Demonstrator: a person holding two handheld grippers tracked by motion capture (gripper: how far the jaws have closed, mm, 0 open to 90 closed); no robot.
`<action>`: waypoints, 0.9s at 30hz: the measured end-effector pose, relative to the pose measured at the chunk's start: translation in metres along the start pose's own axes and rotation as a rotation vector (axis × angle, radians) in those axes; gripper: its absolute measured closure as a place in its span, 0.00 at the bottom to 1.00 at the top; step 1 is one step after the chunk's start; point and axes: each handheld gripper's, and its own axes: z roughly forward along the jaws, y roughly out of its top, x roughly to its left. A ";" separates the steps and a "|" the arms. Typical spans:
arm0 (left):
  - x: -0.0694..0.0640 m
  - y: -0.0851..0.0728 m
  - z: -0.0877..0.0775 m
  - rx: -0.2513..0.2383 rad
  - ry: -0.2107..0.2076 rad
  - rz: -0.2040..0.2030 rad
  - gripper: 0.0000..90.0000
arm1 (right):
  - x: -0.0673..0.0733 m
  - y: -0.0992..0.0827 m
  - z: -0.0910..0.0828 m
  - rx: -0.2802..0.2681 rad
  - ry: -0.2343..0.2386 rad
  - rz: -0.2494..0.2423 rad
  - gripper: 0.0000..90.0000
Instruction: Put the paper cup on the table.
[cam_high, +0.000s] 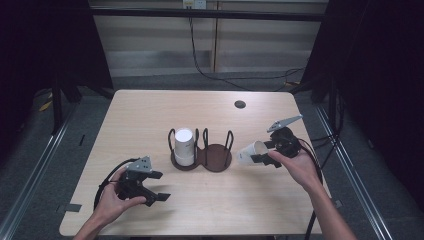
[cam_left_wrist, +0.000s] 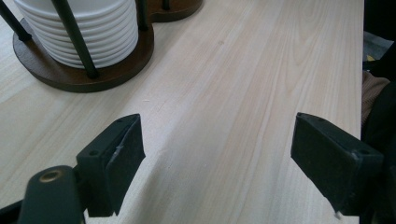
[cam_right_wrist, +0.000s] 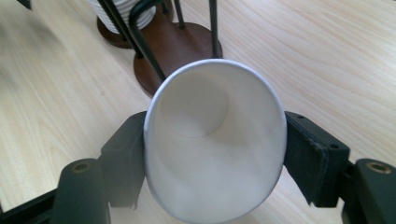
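Observation:
A dark wooden holder (cam_high: 216, 159) with two round bays and black wire posts stands mid-table. Its left bay holds a stack of white cups (cam_high: 184, 146); the right bay is bare. My right gripper (cam_high: 259, 154) hovers just right of the holder, shut on a white paper cup (cam_high: 249, 151) that lies tilted on its side. In the right gripper view both pads squeeze the paper cup (cam_right_wrist: 212, 144) into an oval, its mouth facing the camera, the holder (cam_right_wrist: 175, 44) beyond it. My left gripper (cam_high: 157, 186) rests near the front left, open, with bare table between its fingers (cam_left_wrist: 116, 158).
The light wooden table (cam_high: 150, 110) has a small black round grommet (cam_high: 240, 104) at its back right. In the left gripper view the cup stack (cam_left_wrist: 84, 28) and its holder base (cam_left_wrist: 70, 77) sit at upper left. Dark cables trail off both grippers.

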 end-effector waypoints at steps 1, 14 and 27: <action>0.000 0.000 0.000 0.001 0.001 0.001 0.19 | -0.001 0.001 0.001 0.005 -0.004 -0.004 0.32; 0.000 -0.001 0.000 0.015 -0.001 0.011 0.19 | -0.022 0.012 0.002 0.084 -0.060 0.030 0.31; -0.001 -0.002 0.002 0.016 -0.002 0.010 0.19 | -0.029 0.021 0.011 0.157 -0.076 0.024 0.31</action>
